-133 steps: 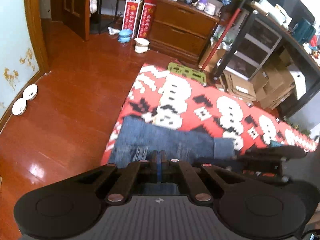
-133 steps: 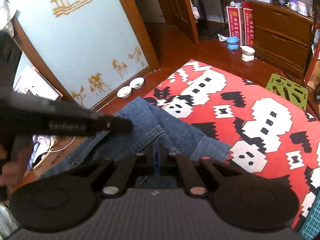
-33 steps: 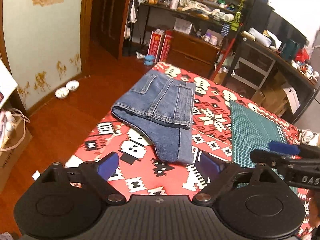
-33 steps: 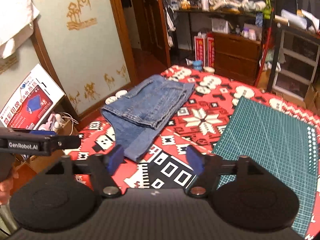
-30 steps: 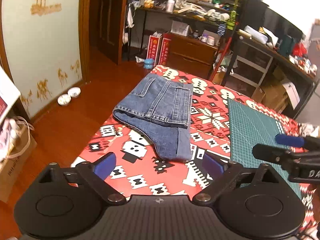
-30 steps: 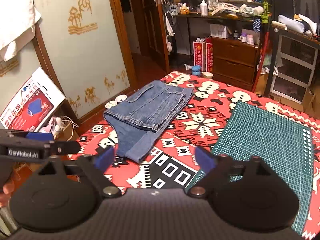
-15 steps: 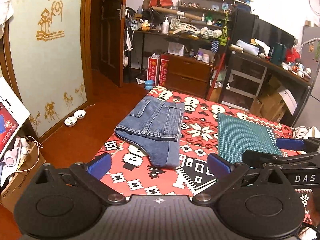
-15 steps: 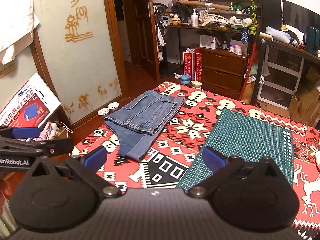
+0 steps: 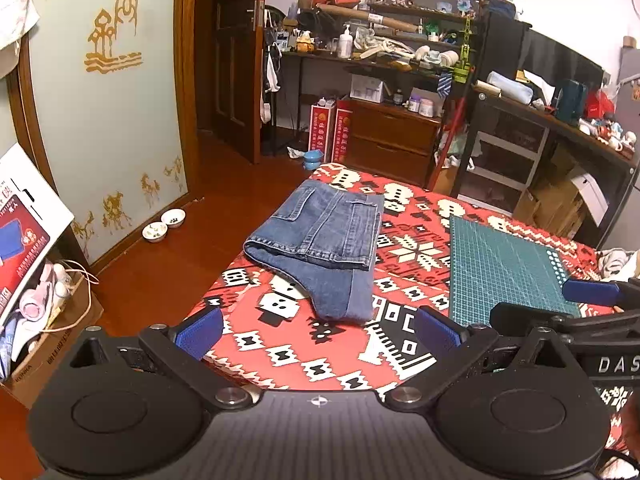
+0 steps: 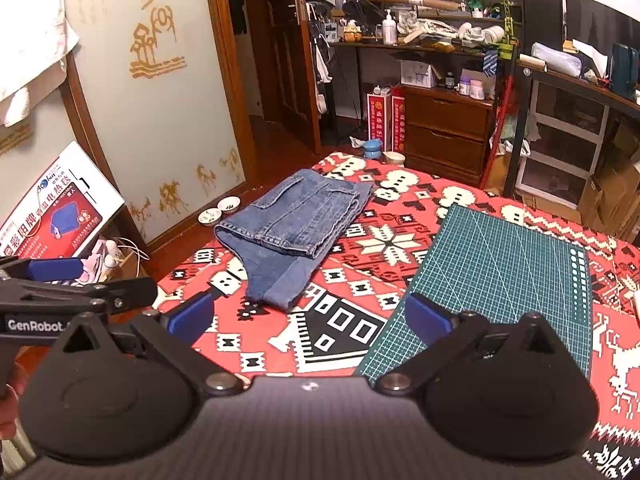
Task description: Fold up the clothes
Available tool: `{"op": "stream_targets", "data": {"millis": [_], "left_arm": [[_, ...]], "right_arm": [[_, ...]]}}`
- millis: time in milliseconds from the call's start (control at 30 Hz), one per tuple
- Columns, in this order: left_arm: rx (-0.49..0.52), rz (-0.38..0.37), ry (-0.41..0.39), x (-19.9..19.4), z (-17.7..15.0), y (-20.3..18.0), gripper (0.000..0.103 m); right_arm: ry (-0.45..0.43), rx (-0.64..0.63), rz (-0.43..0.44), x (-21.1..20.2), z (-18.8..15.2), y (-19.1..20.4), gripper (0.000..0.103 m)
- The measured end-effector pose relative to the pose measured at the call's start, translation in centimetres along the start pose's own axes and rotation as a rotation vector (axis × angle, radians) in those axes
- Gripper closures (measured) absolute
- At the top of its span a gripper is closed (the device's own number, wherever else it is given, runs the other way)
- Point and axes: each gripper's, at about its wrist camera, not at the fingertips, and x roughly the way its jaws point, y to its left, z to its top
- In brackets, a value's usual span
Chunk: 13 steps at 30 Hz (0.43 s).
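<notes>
Left gripper [image 9: 318,330] and right gripper [image 10: 310,316]: both spread wide, gripping nothing, above the near table edge. Patterned tablecloth [image 9: 416,252] carries the folded denim shorts [image 9: 320,244] beside a green cutting mat [image 9: 500,268]. Floor carton [image 9: 52,344] holds cables.

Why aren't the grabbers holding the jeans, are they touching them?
Apart. In the left wrist view, the left gripper is open with red cloth showing between it and the jeans. The right wrist view shows the right gripper open, short of them too.
</notes>
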Motion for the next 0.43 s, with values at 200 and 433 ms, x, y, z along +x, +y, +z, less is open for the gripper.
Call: {"op": "stream_targets", "data": {"millis": [200,433], "left_arm": [[0.012,0.015,-0.009,-0.04,-0.05,-0.19,0.0],[0.005,0.007,-0.003,-0.05,-0.24,0.11,0.001]], "right_arm": [[0.009,0.014,-0.003,0.44,-0.02,-0.45,0.0],[0.018,0.018,0.006,0.7,-0.13,-0.52,0.0]]}}
